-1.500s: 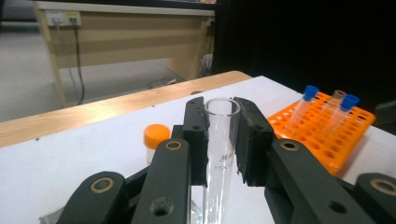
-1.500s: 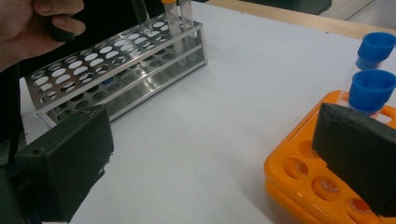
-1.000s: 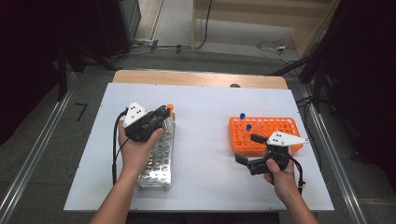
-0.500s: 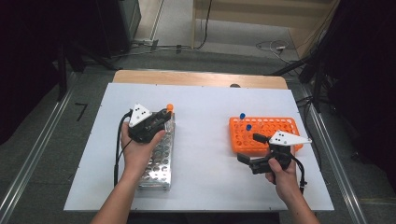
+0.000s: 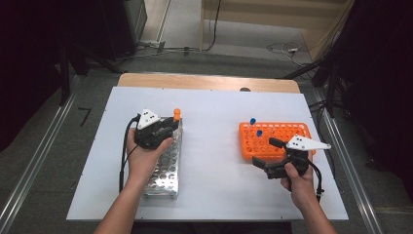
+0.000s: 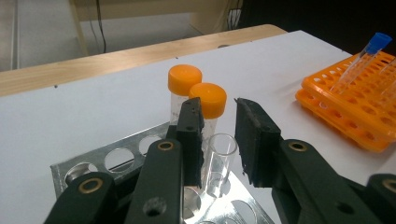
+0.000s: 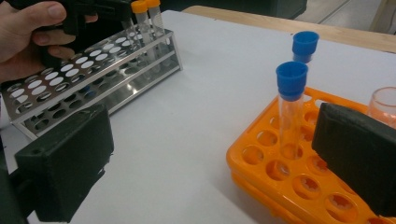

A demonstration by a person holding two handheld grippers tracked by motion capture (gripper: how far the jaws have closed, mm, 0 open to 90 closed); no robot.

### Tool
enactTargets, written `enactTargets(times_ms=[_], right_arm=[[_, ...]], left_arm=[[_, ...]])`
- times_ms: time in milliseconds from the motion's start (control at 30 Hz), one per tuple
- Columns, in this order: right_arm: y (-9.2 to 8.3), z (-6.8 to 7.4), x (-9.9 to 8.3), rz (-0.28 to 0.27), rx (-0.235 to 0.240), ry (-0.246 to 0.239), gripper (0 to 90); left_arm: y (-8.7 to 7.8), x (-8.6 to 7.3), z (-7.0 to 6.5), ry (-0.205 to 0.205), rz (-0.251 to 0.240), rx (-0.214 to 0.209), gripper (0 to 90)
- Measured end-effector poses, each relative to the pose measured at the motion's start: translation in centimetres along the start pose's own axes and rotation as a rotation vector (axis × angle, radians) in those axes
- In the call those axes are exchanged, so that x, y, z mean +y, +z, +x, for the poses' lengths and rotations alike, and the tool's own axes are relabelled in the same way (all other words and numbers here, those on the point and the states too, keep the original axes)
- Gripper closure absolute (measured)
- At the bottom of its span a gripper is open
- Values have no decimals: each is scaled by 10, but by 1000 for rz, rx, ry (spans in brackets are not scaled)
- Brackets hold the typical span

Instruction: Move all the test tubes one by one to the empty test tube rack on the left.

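The uncapped clear tube [image 6: 219, 161] stands upright in a hole at the far end of the metal rack [image 5: 164, 165] on the left side of the table [image 5: 214, 112], its long axis vertical and its open mouth up. In the left gripper view it sits between the two black fingers [image 6: 191, 135] of the left gripper [image 5: 168, 130], nearer the left one. That finger's pad seems to lie just beside the glass or on it, though its edge hides the exact line, while the right finger stands apart with a gap showing. The jaws have just been opening, so I judge the tube set down and the grip coming off. Just beyond it stand two orange-capped tubes [image 6: 201, 100], close together; a withdrawal straight back and up would clear them.

The right gripper [image 5: 268, 156] hovers near the near edge of the orange rack [image 5: 277, 139] on the right, its fingers [image 7: 70, 163] spread wide with nothing between them. Two blue-capped tubes [image 7: 290, 105] stand in that rack, and a further uncapped tube [image 7: 385, 105] shows at the right edge of the right gripper view. The left hand [image 5: 143, 158] is by far the nearer to the clear tube.

Faint printing runs down one orange-capped tube, too small to read.
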State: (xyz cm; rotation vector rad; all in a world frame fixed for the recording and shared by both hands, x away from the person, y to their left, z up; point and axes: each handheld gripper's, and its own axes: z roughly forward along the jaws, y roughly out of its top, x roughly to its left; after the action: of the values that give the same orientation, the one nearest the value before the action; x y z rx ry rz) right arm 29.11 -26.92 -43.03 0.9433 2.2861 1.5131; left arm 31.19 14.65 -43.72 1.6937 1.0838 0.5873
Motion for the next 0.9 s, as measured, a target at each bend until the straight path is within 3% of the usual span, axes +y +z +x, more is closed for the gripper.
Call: enactTargets(times_ms=[200,467,600,900], right_arm=[[-5,-9,2,-13,-25,9,0],[-9,-31,3,-28,-95,62,30],[-4,-41,1,-11,-117,94,62],[14,-61,-5,34,-182,157,206]], left_arm=[[-3,1,-1,-18,7,-18,575],[-15,2,-9,-18,-36,-79,362],[-21,3,-14,-33,-52,-116,232],[-28,3,-31,-17,-49,-193,21]])
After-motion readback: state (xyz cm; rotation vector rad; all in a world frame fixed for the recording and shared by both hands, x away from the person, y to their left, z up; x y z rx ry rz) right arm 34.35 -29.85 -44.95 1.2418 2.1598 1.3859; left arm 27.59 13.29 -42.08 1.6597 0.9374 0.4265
